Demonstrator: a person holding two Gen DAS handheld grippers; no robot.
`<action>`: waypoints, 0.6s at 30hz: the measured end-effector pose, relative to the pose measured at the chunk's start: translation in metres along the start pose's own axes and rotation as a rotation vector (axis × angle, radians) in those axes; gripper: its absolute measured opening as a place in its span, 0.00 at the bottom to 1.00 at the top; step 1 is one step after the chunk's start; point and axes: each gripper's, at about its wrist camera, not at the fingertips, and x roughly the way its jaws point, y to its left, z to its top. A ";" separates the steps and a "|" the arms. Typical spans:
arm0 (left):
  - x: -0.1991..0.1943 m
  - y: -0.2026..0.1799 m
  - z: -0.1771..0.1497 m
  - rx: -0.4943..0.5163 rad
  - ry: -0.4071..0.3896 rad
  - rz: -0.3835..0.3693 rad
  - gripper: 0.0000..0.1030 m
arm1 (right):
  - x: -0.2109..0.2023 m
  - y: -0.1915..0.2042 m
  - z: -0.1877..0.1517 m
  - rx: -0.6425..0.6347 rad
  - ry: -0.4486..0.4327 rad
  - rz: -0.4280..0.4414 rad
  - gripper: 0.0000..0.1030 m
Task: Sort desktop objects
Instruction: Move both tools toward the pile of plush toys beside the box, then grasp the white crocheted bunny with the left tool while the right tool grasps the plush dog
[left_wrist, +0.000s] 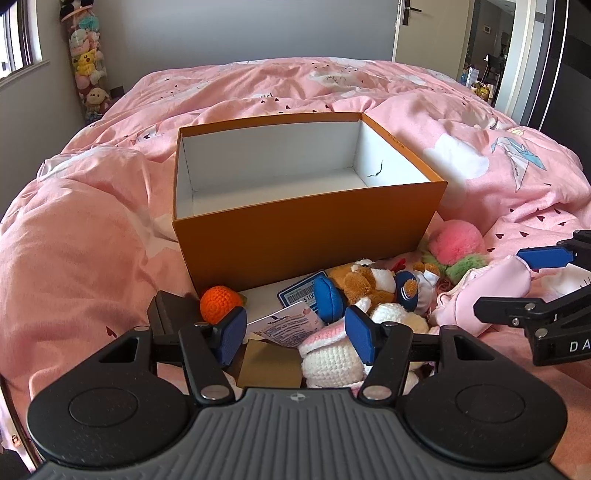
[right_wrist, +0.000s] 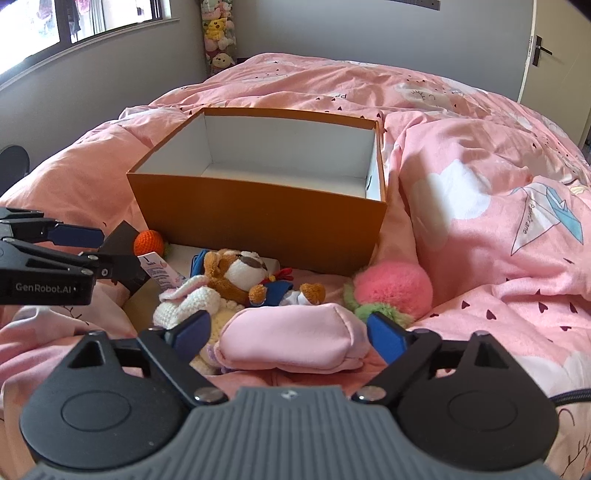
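Toys lie heaped on the pink duvet (right_wrist: 480, 166) before the orange box (right_wrist: 258, 218); right gripper (right_wrist: 291, 332) jaws straddle a pink pouch (right_wrist: 291, 341), left gripper (left_wrist: 295, 332) jaws spread over a crocheted bunny (left_wrist: 332, 354).

box (left_wrist: 306, 236): matt orange card outside, smooth white paper lining
duvet (left_wrist: 92, 229): soft pink printed cloth, crumpled, matt
orange ball (left_wrist: 218, 303): crocheted yarn, knobbly
white rabbit (left_wrist: 332, 354): crocheted yarn, coarse stitches
bear (right_wrist: 236, 273): short brown plush
pink ball (right_wrist: 391, 286): long fluffy fur
pouch (right_wrist: 291, 338): smooth pink cloth, faint sheen
card (left_wrist: 303, 293): glossy printed blue
left gripper (left_wrist: 295, 332): matt black plastic, ribbed grey housing, bright metal rivets, blue textured pads
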 end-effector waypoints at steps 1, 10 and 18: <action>0.000 0.001 0.000 0.003 0.006 -0.002 0.63 | -0.001 -0.003 0.000 -0.007 0.009 0.001 0.74; 0.004 0.021 0.004 0.030 0.056 0.033 0.41 | -0.003 0.002 0.004 -0.242 0.071 0.027 0.74; 0.007 0.019 0.008 0.025 0.087 -0.048 0.39 | 0.014 0.021 0.039 -0.331 0.071 0.121 0.74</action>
